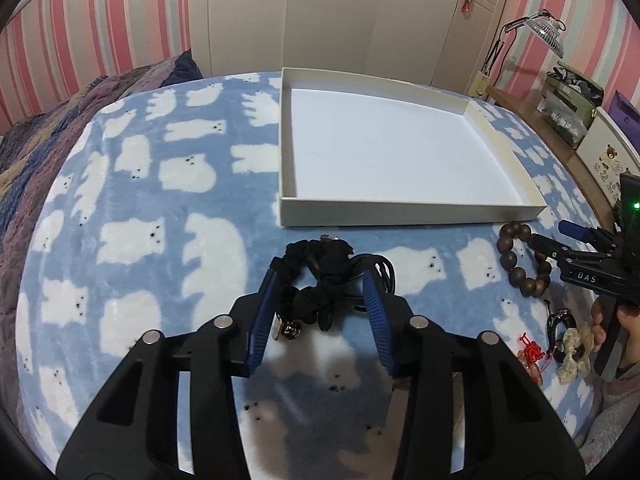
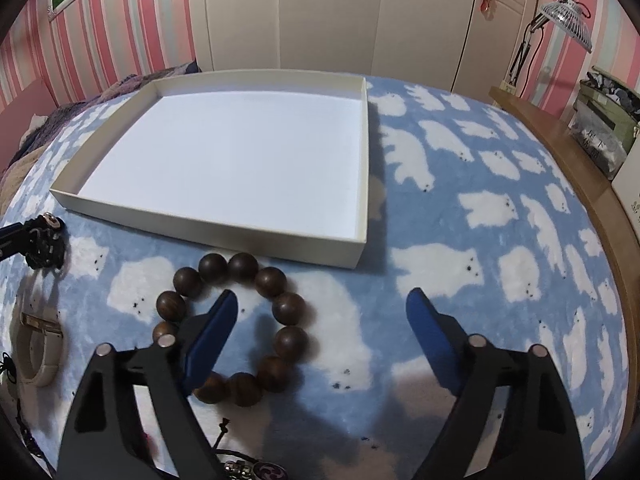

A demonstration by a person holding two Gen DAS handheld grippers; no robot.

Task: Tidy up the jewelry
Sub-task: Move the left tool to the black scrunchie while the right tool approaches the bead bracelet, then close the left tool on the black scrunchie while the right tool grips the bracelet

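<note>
A shallow white box [image 1: 412,216] lies empty on the blue bear-print blanket; it also shows in the right wrist view [image 2: 224,232]. My left gripper [image 1: 322,280] is open, its jaws on either side of a black fabric scrunchie with small charms [image 1: 316,280]. My right gripper [image 2: 320,300] is open, with its left finger [image 2: 212,332] inside the ring of a brown wooden bead bracelet [image 2: 280,308]. The bracelet also shows in the left wrist view [image 1: 516,264], with the right gripper [image 1: 568,240] over it.
A cream scrunchie [image 1: 574,352], a red knot charm [image 1: 530,354] and a dark pendant [image 1: 562,320] lie at the right. A pale bangle [image 2: 40,352] lies at the left in the right wrist view. A wooden bed edge [image 2: 580,184] and a lamp [image 2: 566,20] stand at the right.
</note>
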